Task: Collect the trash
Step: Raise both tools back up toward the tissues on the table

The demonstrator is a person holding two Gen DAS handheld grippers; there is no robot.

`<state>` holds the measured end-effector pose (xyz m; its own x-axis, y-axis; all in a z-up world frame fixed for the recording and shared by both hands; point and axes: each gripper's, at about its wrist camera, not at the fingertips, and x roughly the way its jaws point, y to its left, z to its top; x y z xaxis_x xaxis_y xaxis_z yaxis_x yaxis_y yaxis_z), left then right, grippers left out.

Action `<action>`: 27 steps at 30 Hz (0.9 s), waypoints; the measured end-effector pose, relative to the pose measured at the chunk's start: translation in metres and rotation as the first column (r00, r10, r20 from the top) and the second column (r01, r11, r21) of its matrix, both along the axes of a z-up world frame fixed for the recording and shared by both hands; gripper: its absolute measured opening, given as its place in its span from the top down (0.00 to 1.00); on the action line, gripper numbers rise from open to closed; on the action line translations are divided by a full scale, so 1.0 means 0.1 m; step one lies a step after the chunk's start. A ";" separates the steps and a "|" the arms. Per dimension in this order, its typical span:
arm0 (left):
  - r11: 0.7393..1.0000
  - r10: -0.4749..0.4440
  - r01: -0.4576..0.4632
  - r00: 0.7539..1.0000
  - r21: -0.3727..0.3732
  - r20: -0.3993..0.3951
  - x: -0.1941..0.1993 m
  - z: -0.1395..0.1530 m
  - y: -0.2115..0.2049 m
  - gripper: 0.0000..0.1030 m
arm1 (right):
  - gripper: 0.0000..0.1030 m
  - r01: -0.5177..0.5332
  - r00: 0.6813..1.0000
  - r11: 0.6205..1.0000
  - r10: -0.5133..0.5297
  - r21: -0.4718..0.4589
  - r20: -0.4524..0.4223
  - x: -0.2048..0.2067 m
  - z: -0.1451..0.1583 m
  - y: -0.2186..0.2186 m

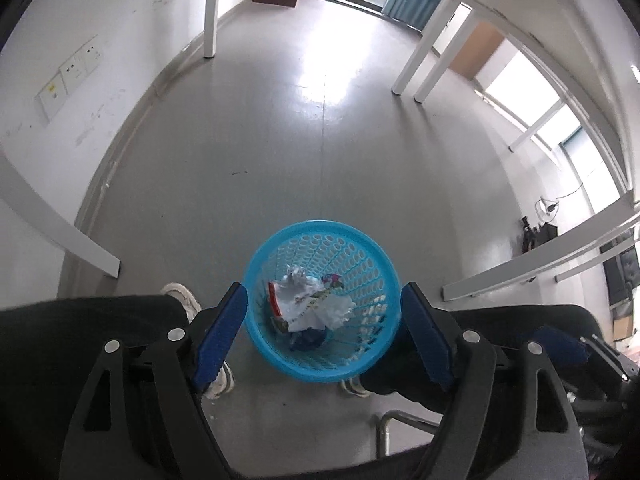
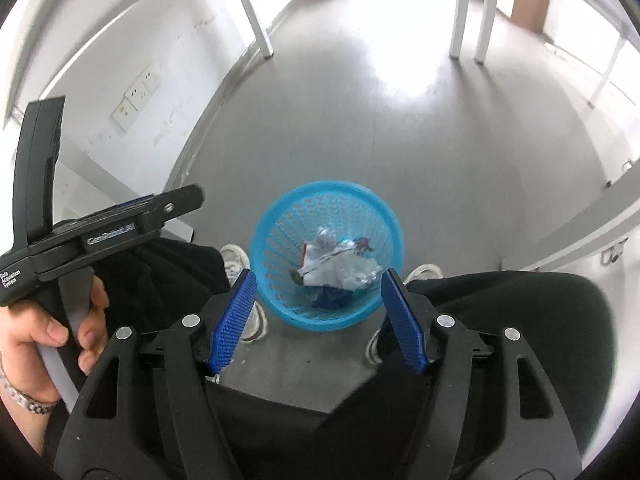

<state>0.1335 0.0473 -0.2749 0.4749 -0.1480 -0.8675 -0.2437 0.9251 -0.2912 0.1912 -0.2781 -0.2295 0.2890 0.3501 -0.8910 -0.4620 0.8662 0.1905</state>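
Basket: we see a blue perforated wastebasket (image 1: 322, 300) standing on the grey floor (image 1: 280, 160), low in the centre of both wrist views, between the person's white shoes (image 2: 234, 260)
Trash: crumpled white paper and wrappers (image 1: 316, 304) lie inside the basket, with a dark blue scrap (image 1: 308, 340) beneath them toward the lower edge
Left gripper (image 1: 324, 330): we find its blue-padded jaws spread wide and empty, framing the basket from above without touching it
Right gripper (image 2: 316, 316): jaws also spread, nothing between the pads, hanging over the near rim of the basket
Left hand (image 2: 44, 332): at the lower left of the right wrist view, wrapped around the black handle of the other tool, a metal watchband (image 2: 24, 398) at the wrist
Surroundings: white table legs (image 1: 210, 12) stand in the upper part of the frame, wall sockets (image 1: 68, 76) at the upper left
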 end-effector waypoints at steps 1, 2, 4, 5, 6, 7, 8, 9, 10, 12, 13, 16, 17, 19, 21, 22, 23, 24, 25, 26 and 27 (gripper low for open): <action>1.000 -0.002 0.002 1.000 0.013 -0.017 -0.02 0.01 -0.03 0.24 | 0.37 0.005 1.000 1.000 -0.005 0.002 0.014 -0.03 0.06 -0.05; 0.999 -0.006 0.007 0.999 0.032 -0.032 -0.06 0.05 -0.06 0.24 | 0.36 0.011 1.000 1.000 -0.012 0.008 0.026 -0.05 0.13 -0.10; 0.999 -0.020 0.020 1.000 0.026 -0.007 -0.15 0.17 -0.08 0.21 | 0.35 0.015 0.999 1.000 -0.016 0.023 0.043 -0.10 0.26 -0.16; 0.999 -0.027 0.026 1.000 0.028 0.009 -0.19 0.26 -0.09 0.17 | 0.34 0.012 0.998 0.999 -0.014 0.031 0.057 -0.13 0.34 -0.19; 0.999 -0.035 0.034 0.999 0.041 0.029 -0.24 0.38 -0.11 0.14 | 0.31 0.007 0.998 0.999 -0.010 0.039 0.070 -0.16 0.41 -0.21; 0.998 -0.045 0.043 0.998 0.051 0.047 -0.29 0.46 -0.11 0.10 | 0.27 -0.002 0.995 0.999 -0.003 0.052 0.096 -0.21 0.52 -0.23; 0.996 -0.063 0.058 0.995 0.072 0.079 -0.36 0.59 -0.14 0.06 | 0.26 -0.010 0.992 0.998 0.002 0.062 0.124 -0.25 0.64 -0.25; 0.993 -0.080 0.070 0.991 0.099 0.106 -0.41 0.70 -0.16 0.06 | 0.23 -0.014 0.989 0.998 0.004 0.068 0.145 -0.28 0.72 -0.26; 0.989 -0.093 0.078 0.988 0.123 0.121 -0.45 0.79 -0.17 0.06 | 0.20 -0.019 0.985 0.997 0.005 0.078 0.172 -0.33 0.84 -0.29; 0.980 -0.120 0.091 0.980 0.178 0.156 -0.56 1.02 -0.20 0.06 | 0.15 -0.024 0.975 0.995 0.002 0.099 0.222 -0.40 1.06 -0.35; 0.978 -0.127 0.095 0.977 0.183 0.171 -0.60 1.11 -0.21 0.06 | 0.14 -0.025 0.972 0.994 -0.001 0.109 0.237 -0.40 1.15 -0.36; 0.977 -0.148 0.102 0.956 0.187 0.252 -0.69 1.49 -0.21 0.06 | 0.11 -0.035 0.956 0.989 -0.009 0.143 0.292 -0.42 1.43 -0.41; 0.974 -0.162 0.107 0.946 0.198 0.282 -0.70 1.62 -0.21 0.06 | 0.10 -0.039 0.951 0.987 -0.010 0.153 0.309 -0.40 1.52 -0.42; 0.968 -0.175 0.099 0.925 0.232 0.337 -0.68 1.86 -0.19 0.06 | 0.09 -0.037 0.939 0.985 -0.024 0.171 0.342 -0.35 1.71 -0.44; 0.964 -0.186 0.091 0.905 0.251 0.384 -0.63 2.07 -0.16 0.06 | 0.09 -0.035 0.927 0.981 -0.038 0.189 0.372 -0.28 1.90 -0.45; 0.963 -0.190 0.091 0.898 0.255 0.398 -0.62 2.13 -0.14 0.06 | 0.09 -0.031 0.920 0.981 -0.047 0.191 0.389 -0.23 1.97 -0.45; 0.960 -0.193 0.083 0.887 0.267 0.419 -0.55 2.23 -0.10 0.06 | 0.09 -0.026 0.915 0.981 -0.054 0.190 0.400 -0.18 2.03 -0.45; 0.958 -0.191 0.072 0.882 0.278 0.431 -0.50 2.29 -0.07 0.06 | 0.09 -0.020 0.909 0.982 -0.060 0.187 0.412 -0.09 2.10 -0.44; 0.956 -0.186 0.060 0.880 0.287 0.437 -0.45 2.33 -0.06 0.06 | 0.09 -0.015 0.907 0.982 -0.066 0.187 0.415 -0.01 2.15 -0.43; 0.955 -0.179 0.048 0.880 0.291 0.441 -0.37 2.36 -0.01 0.06 | 0.09 -0.010 0.906 0.982 -0.072 0.190 0.418 0.05 2.21 -0.42; 0.956 -0.175 0.044 0.878 0.289 0.445 -0.31 2.39 0.03 0.06 | 0.09 -0.010 0.903 0.981 -0.075 0.195 0.422 0.11 2.23 -0.41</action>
<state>0.1021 0.0506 -0.0362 0.8239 -0.0212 -0.5663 -0.0349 0.9955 -0.0881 0.2025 -0.3192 -0.0068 0.6397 0.4821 -0.5987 -0.5074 0.8499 0.1423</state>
